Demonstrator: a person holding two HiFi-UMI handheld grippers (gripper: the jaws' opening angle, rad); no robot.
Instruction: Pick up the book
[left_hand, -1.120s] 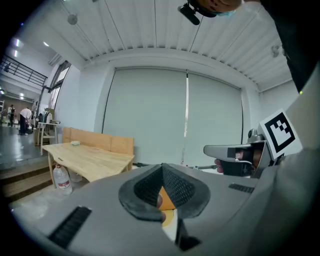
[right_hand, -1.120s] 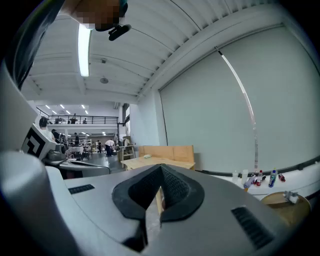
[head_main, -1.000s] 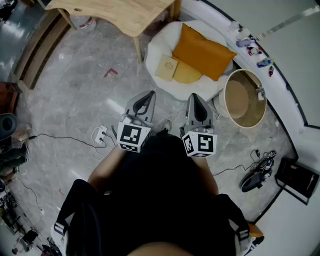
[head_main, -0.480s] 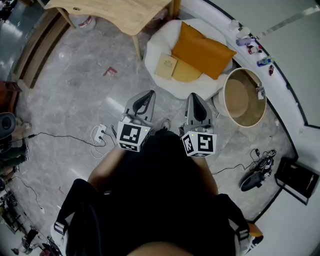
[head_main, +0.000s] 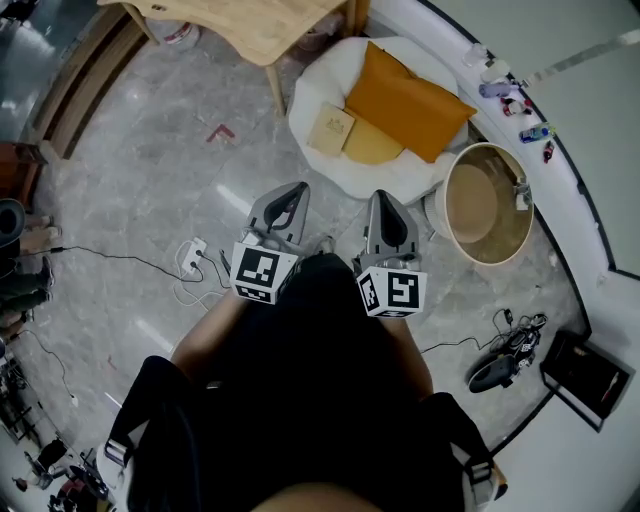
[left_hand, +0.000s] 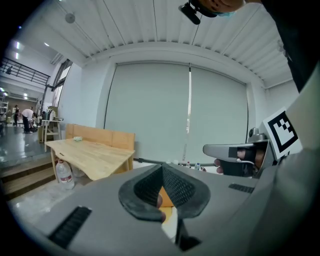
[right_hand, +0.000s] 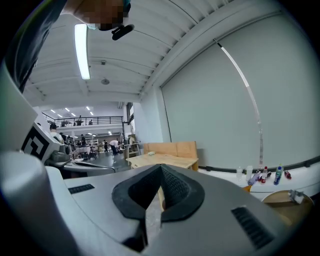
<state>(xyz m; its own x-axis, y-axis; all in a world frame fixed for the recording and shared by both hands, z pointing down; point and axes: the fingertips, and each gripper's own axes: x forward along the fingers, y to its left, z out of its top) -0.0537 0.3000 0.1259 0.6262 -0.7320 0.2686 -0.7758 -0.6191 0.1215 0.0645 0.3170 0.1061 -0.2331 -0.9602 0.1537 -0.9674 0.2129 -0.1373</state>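
Your left gripper (head_main: 296, 190) and right gripper (head_main: 384, 198) hold their jaws together, empty. The book (head_main: 333, 130) lies flat on the white cushion (head_main: 308, 95), nearly square, with no clear long axis.

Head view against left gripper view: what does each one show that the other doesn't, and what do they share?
Only the head view: the book lying on the white beanbag, the round tub and the power strip on the floor.
Only the left gripper view: the left gripper seen along its jaws, which are together with nothing held, and the pale blind behind the table.
Both: the wooden table, the right gripper and the orange pillow, which the left gripper view shows only as a sliver between the jaws.
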